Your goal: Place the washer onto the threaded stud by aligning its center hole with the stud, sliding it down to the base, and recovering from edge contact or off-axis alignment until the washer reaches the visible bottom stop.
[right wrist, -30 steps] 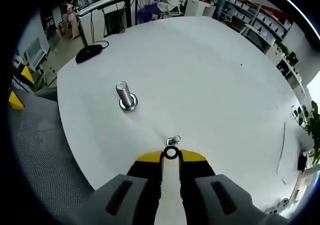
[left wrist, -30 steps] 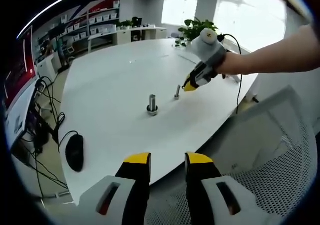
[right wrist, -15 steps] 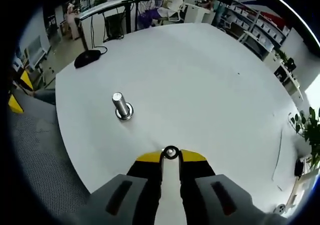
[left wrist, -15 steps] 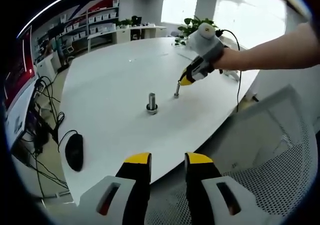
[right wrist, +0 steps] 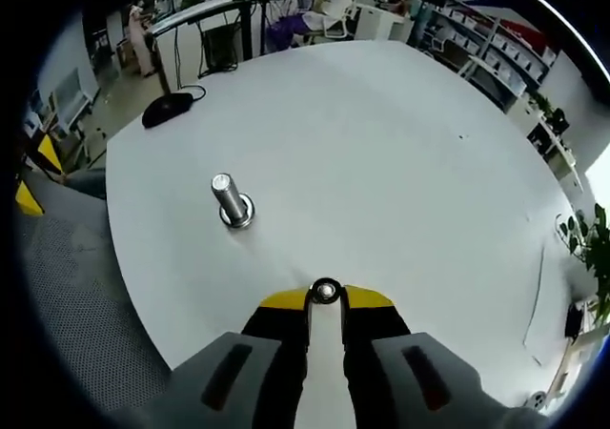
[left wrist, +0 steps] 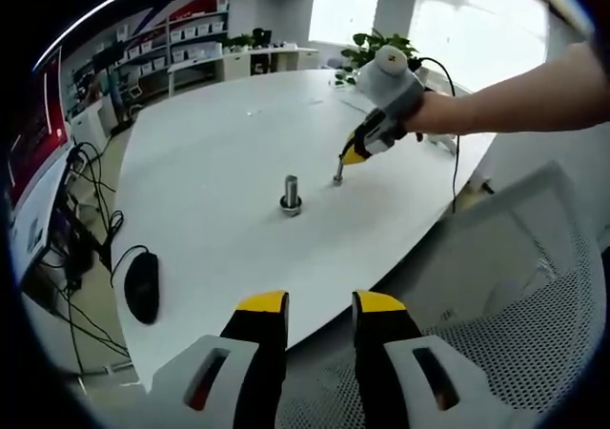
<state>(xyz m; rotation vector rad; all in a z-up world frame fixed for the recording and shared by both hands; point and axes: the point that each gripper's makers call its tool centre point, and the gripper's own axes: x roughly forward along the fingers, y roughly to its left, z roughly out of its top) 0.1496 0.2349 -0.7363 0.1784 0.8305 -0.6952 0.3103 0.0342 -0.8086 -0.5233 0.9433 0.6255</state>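
Since a second ago we see the right gripper (left wrist: 355,153) has risen from beside the small stud to directly over its top, and in the right gripper view the small stud that stood just past the washer (right wrist: 326,291) is now hidden beneath it. The left gripper (left wrist: 319,302) has not shifted.

The table (right wrist: 381,162) is a smooth, matte white oval. On it stands a large bolt (right wrist: 229,198), a bright steel cylinder rising from a wider round flange. Near it, in the left gripper view, we see the threaded stud (left wrist: 338,172): a thin, upright grey metal pin. A black, glossy, rounded mouse (left wrist: 143,289) lies near the table edge with its cable trailing off. A chair (left wrist: 515,334) with grey perforated mesh sits below the table rim.

The right gripper, yellow-tipped with a grey body, has its jaws drawn together on the washer, a small flat metal ring with a dark centre hole, pinched by its edge at the very tips. In the left gripper view those tips sit at the top of the threaded stud; we cannot tell whether the washer has passed over it. A person's forearm (left wrist: 515,100) reaches in behind the right gripper.

The left gripper hangs off the table edge above the chair, jaws parted by a narrow gap and holding nothing.
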